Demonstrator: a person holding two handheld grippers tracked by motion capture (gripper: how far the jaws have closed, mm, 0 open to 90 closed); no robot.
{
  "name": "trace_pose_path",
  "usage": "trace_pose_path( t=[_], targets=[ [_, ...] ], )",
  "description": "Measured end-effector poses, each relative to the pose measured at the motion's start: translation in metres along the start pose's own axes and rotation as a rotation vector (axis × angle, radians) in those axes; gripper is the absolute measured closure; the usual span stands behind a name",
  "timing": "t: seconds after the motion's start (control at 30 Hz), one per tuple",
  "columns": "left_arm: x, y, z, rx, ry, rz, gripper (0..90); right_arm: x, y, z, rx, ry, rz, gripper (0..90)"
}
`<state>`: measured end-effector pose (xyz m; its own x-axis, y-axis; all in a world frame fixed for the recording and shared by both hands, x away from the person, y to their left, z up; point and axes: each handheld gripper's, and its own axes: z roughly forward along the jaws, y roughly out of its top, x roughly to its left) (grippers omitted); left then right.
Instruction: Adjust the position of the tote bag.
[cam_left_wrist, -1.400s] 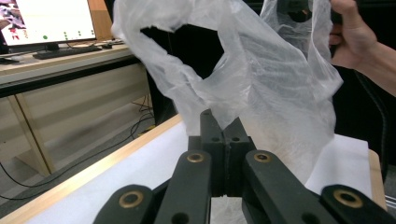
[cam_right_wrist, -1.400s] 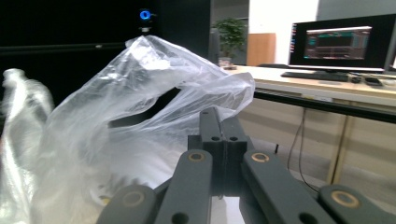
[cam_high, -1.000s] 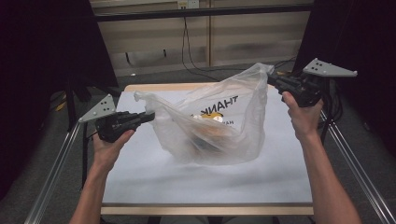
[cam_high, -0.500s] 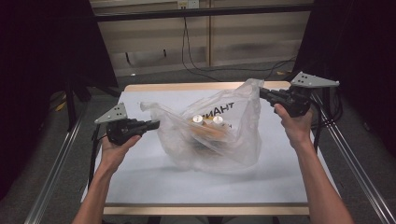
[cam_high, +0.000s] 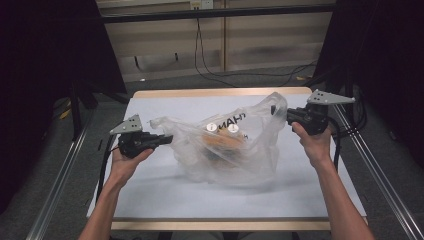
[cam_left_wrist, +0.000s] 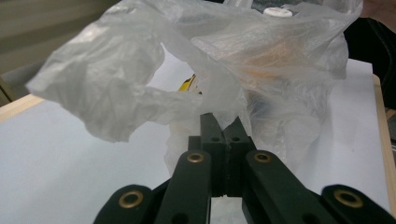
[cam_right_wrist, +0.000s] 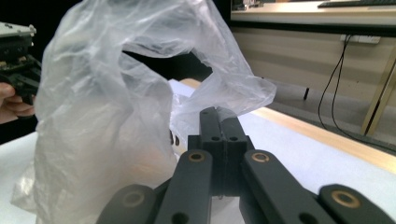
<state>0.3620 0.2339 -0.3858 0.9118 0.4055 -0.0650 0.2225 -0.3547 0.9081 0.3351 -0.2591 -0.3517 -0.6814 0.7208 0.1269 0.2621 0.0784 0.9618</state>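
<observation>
Step in hand: the person is holding a clear plastic bag (cam_high: 225, 145) by its two handles, one in each pair of tongs, with its loaded bottom resting on the table (cam_high: 150, 200); I judge this to be the setting-down or mouth-opening stage of handling the bag.
Left tongs (cam_left_wrist: 223, 127): the jaws are pressing flat together and pinching a twisted handle of the bag (no gap is showing between them in the left gripper view).
Right tongs (cam_right_wrist: 219, 116): they are clamping just as tightly on the other handle, which is looping up and over above them.
Where the bag is: it is sitting near the middle of the table, between the two hands, its film sagging around the contents.
Contents: two white round caps (cam_high: 221, 128) are showing through the film above something orange-brown (cam_high: 222, 141) (what exactly, I cannot tell).
Long axis: the bag is stretching left to right across the table, handle to handle, the right handle riding higher than the left.
Which way it points: the mouth is facing upward and away from the person, with the print on the far wall reading mirrored.
Next move: I judge it is calling for slackening both handles evenly, so the load is not tipping, before either grip is let go.
</observation>
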Motion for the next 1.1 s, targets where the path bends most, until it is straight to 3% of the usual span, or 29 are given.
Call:
trace_pose_path(
  t=[0.2,0.33,0.47,0.67,0.9,1.1],
  targets=[
    [0.003,-0.006,0.006,0.043,0.018,-0.008,90.0,-0.002,-0.011,0.012,0.064,-0.027,-0.016,90.0],
    [0.002,-0.01,0.01,0.069,-0.003,0.0,90.0,-0.002,-0.016,0.018,0.103,-0.031,-0.03,90.0],
    [0.003,-0.013,0.008,0.088,-0.007,-0.011,90.0,-0.004,-0.021,0.014,0.126,-0.037,-0.023,90.0],
    [0.002,-0.015,0.007,0.126,0.002,0.002,90.0,-0.004,-0.025,0.005,0.155,-0.03,-0.031,90.0],
    [0.001,-0.023,0.017,0.186,-0.01,0.009,90.0,-0.006,-0.05,0.009,0.252,-0.036,-0.027,90.0],
    [-0.001,-0.03,0.023,0.234,-0.013,0.017,90.0,-0.006,-0.062,0.01,0.273,-0.025,-0.015,90.0]
  ],
)
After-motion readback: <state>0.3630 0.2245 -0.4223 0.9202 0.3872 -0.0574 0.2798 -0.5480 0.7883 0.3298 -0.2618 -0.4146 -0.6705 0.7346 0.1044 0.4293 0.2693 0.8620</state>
